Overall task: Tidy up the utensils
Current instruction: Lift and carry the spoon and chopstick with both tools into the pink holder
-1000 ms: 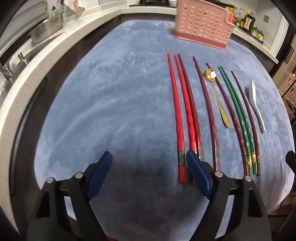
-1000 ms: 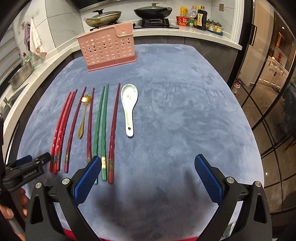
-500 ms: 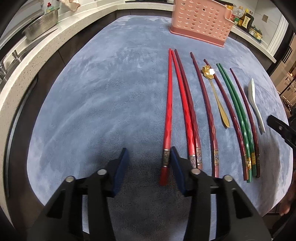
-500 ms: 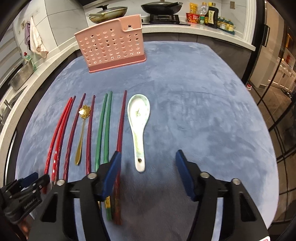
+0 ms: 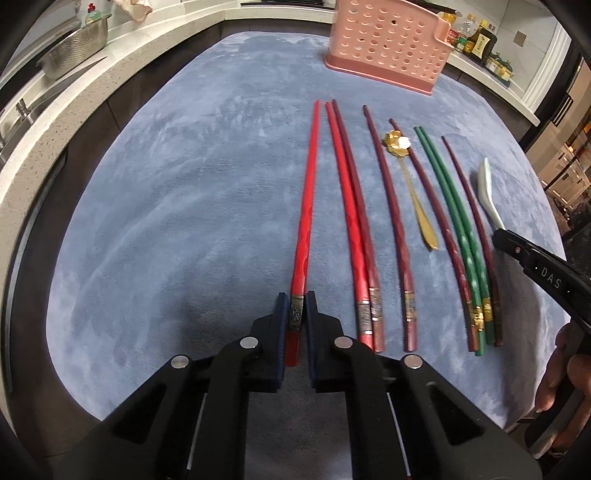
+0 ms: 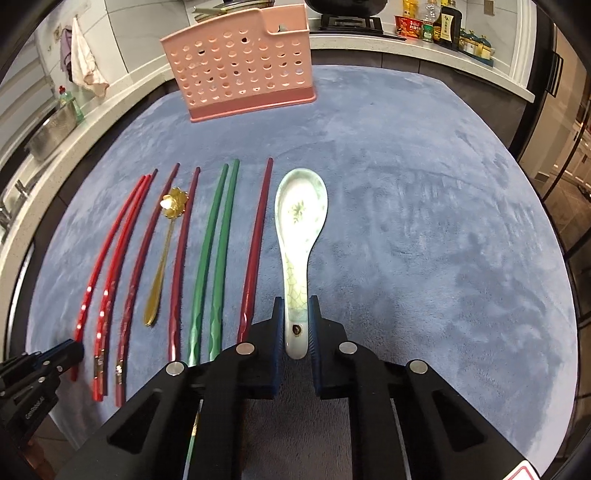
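Note:
My left gripper [image 5: 295,300] is shut on the near end of the leftmost red chopstick [image 5: 306,206], which lies on the blue mat [image 5: 184,221]. My right gripper [image 6: 296,308] is shut on the handle of the pale green ceramic spoon [image 6: 300,218], also on the mat [image 6: 424,240]. Between them lie a red chopstick [image 5: 347,206], several dark red chopsticks [image 5: 391,206], a green pair [image 6: 218,236] and a gold flower spoon [image 6: 168,240]. The pink perforated utensil holder [image 6: 240,62] stands upright at the far edge and shows in the left wrist view [image 5: 388,40].
A metal colander [image 5: 74,55] and a sink tap sit on the counter at left. Bottles [image 6: 443,22] and a stove with pans stand on the back counter. The right gripper's body [image 5: 543,273] shows at the right of the left wrist view.
Both grippers moved forward and down to the mat and closed: the left on the leftmost red chopstick's end, the right on the ceramic spoon's handle.

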Demonstrator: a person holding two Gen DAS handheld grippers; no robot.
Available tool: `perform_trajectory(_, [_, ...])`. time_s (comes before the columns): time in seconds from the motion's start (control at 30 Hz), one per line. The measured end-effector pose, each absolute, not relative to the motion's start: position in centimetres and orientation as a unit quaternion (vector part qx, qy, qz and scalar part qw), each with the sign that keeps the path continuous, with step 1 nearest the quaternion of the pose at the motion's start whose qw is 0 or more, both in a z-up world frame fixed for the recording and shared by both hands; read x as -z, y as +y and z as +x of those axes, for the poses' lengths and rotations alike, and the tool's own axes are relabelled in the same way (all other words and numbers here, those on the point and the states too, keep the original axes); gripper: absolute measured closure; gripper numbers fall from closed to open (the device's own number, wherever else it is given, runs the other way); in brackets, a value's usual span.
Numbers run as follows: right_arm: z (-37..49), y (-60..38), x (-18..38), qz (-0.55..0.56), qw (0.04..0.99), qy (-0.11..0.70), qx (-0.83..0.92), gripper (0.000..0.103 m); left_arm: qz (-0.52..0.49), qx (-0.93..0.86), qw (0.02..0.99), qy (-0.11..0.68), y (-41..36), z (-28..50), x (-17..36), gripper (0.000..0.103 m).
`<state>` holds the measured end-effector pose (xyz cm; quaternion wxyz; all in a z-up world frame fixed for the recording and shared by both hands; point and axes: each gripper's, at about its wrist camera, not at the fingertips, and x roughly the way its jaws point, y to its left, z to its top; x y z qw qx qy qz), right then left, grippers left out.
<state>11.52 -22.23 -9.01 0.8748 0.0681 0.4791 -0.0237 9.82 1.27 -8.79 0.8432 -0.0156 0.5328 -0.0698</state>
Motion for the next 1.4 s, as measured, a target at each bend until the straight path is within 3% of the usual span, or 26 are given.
perform_trajectory(0.43, [8.5,-23.5,2.4,0.088,0.903,0.421,0.016,0.096,-0.027,0.066,0.882,0.465,2.3,8.4,2.0,0.096])
perform_trajectory(0.87, [9.2,-25.0,-3.7,0.112,0.915,0.388,-0.001,0.098,-0.043,0.054,0.922,0.38,3.9,13.8,-7.5,0.096])
perform_trajectory(1.4, [22.4,-28.4,-12.0,0.184,0.924,0.328,-0.068,0.098,-0.052,0.081,0.959,0.268,0.8,24.8,-21.3,0.096])
